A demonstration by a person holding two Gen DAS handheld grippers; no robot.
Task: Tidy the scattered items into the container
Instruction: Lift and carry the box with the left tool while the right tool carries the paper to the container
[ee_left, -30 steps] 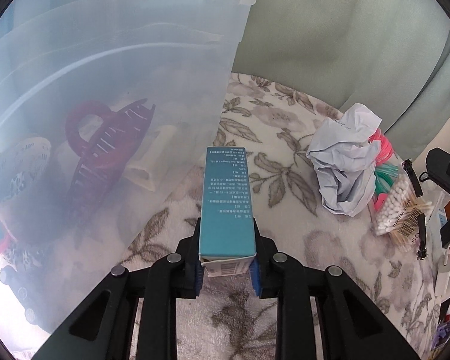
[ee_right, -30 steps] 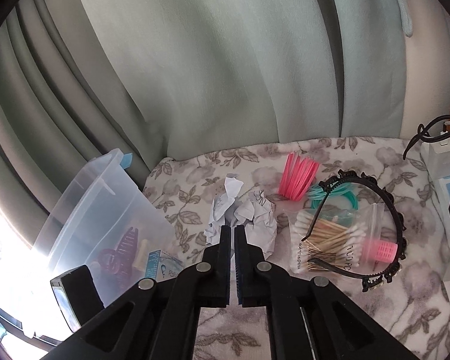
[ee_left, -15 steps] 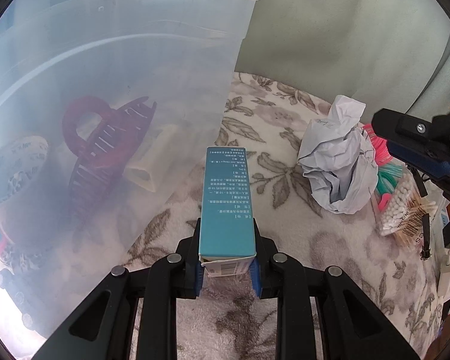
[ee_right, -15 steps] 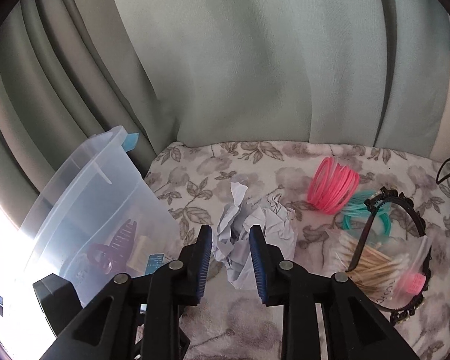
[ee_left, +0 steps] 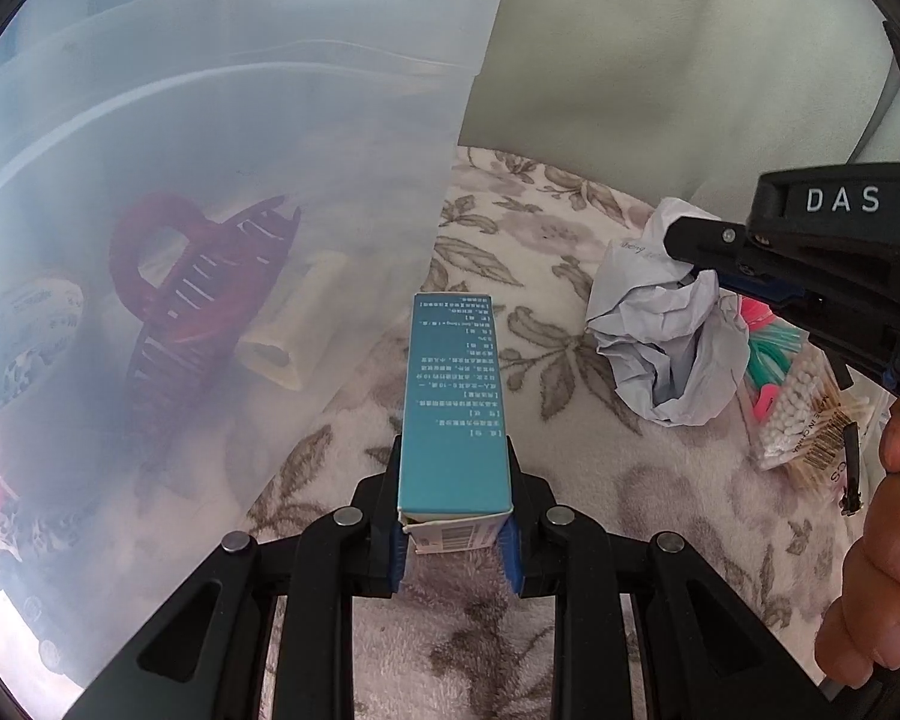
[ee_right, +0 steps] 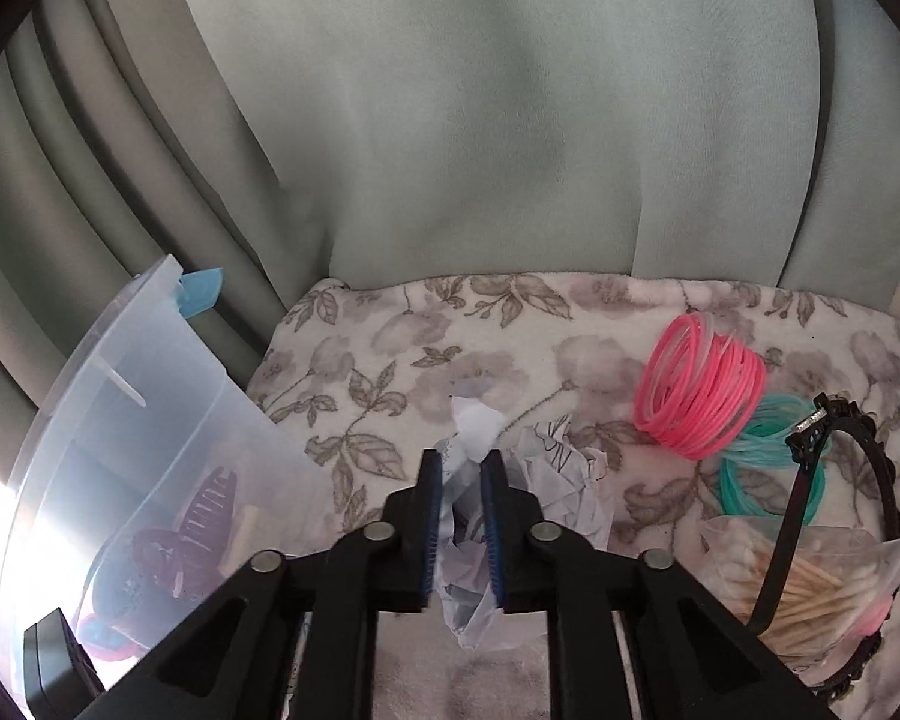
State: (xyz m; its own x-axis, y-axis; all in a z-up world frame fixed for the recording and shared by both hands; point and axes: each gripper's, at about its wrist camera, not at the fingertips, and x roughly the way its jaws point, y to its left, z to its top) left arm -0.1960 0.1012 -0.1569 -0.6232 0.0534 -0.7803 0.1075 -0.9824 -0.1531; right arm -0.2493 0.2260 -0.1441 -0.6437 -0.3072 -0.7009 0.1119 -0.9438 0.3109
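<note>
- Left gripper (ee_left: 455, 531) grips the teal box (ee_left: 453, 402) by its near end; the box's long axis runs straight out along the fingers, its far end just beside the bin (ee_left: 222, 192) wall, outside it, over the blanket (ee_left: 570, 480)
- Right gripper (ee_right: 461, 528) is closing on the paper wad (ee_right: 546, 480), a fold of it pinched between the pads; the wad sits on the blanket
- The bin lies to the left of both grippers; the left one is the nearer; its box must, I judge, rise over the rim before going in
</note>
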